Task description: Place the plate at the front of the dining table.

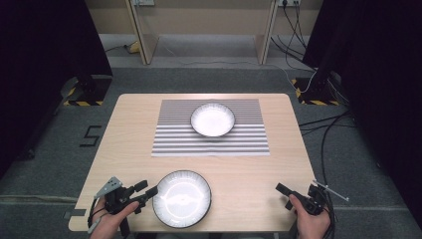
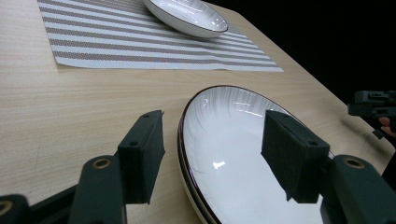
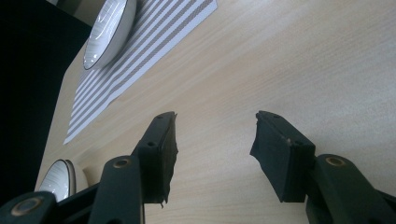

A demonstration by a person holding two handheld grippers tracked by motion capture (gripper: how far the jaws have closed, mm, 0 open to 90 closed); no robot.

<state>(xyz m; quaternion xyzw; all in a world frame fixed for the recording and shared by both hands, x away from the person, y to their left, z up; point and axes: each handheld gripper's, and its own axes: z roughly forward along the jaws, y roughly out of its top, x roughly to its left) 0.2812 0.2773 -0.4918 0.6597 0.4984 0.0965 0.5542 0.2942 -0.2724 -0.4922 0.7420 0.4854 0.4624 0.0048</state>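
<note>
While its jaws stand apart astride the near rim, the left gripper (image 2: 212, 154) frames the plate (image 2: 243, 154) at the table's (image 1: 124, 129) front edge; it seems not yet to pinch, though contact is hard to judge. A good grip would seat one pad under the lip and one inside, then close squarely before lifting toward the mat (image 1: 211, 128) and its bowl (image 1: 213, 119). Well right, the right gripper (image 3: 212, 154) hangs released over bare wood.

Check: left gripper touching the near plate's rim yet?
Apart. In the left gripper view the left gripper stands open, jaws straddling the near plate rim; bare table shows between the left pad and the rim, and the right pad hangs above the plate.
</note>
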